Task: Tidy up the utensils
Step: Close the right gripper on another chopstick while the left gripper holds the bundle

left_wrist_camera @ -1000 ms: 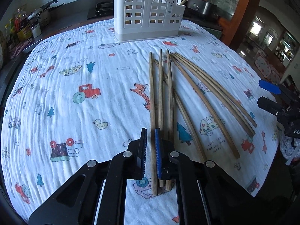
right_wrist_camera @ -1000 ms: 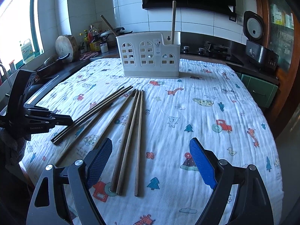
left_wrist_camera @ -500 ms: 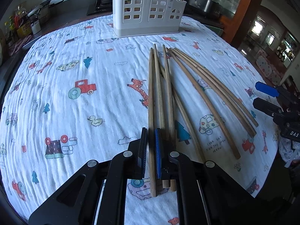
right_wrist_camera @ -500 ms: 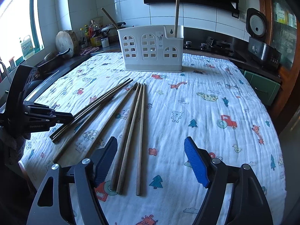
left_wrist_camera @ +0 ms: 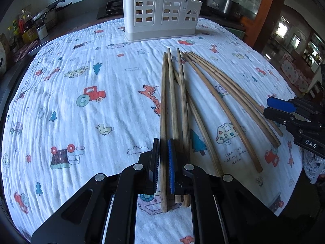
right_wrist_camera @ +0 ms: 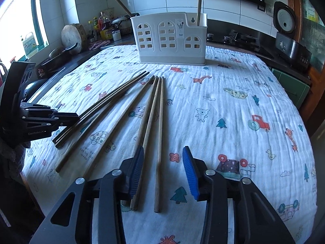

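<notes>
Surface: a white cloth (left_wrist_camera: 85, 122) printed with tractors, giraffes and trees covers the table.
Utensil holder: a white utensil holder (left_wrist_camera: 160, 14) with arched cut-outs stands upright at the far edge of the cloth. It is well apart from the loose chopsticks.
Holder contents: one upright chopstick (right_wrist_camera: 199, 0) rises from the holder's right end compartment. A second stick leans out behind its left end.
Loose stock, left-wrist view: three light chopsticks (left_wrist_camera: 172, 93) lie side by side, pointing toward the holder. One more lies partly under them. A fan of dark chopsticks (left_wrist_camera: 229, 101) spreads to their right.
Left gripper: the left gripper (left_wrist_camera: 163, 142) has its fingers drawn narrow, clamped on the gripped chopstick (left_wrist_camera: 163, 101). This is the leftmost of the three light ones. The stick's near end juts out behind the pads, and the other two lie just right of the right pad.
Right gripper: the right gripper (right_wrist_camera: 162, 149) has its jaws part-way in and closing.
Between the right jaws: the straddled chopstick (right_wrist_camera: 159, 142) lies flat on the cloth, and neither pad touches it. It is the rightmost of three light sticks in this view.
Left pad, right gripper: it sits directly over the two neighbouring sticks; whether it touches them cannot be told.
</notes>
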A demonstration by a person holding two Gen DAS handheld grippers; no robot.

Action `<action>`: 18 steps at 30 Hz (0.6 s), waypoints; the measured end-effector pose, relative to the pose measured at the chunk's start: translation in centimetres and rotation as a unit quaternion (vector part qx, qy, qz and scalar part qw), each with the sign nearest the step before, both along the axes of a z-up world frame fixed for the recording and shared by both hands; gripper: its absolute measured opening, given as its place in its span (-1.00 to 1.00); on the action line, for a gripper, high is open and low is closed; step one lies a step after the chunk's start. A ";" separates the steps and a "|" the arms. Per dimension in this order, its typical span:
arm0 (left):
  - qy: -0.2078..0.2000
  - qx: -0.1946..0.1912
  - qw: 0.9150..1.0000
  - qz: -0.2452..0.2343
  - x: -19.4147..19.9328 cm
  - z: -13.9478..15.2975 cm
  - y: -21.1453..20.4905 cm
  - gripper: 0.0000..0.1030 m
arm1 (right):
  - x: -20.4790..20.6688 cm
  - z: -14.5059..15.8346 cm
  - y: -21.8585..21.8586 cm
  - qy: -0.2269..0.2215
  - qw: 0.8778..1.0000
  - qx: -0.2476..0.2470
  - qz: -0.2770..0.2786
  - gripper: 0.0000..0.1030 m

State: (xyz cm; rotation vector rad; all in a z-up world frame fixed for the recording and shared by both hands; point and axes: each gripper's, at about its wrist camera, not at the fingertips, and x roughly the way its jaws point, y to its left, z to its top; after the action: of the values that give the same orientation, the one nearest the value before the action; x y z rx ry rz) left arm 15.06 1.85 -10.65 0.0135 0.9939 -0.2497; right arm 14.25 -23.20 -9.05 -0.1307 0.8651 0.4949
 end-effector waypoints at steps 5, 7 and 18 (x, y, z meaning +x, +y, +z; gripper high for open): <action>-0.001 0.003 1.000 -0.003 -0.1 0.0 -0.1 -0.84 | 0.5 -0.5 0.5 0.010 1.000 -0.009 0.002 -0.63; 0.000 0.003 1.000 -0.003 0.0 0.0 0.0 -0.84 | 0.7 -0.8 0.7 0.015 1.000 -0.014 0.002 -0.73; -0.002 0.023 1.000 -0.005 0.0 0.0 -0.6 -0.84 | 0.4 -1.0 1.6 0.003 0.999 -0.051 0.003 -0.78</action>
State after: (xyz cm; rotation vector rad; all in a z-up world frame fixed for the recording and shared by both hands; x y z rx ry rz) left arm 15.03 1.23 -10.65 0.0618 0.9948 -0.2358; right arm 14.69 -21.65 -10.02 -0.2255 0.8972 0.4565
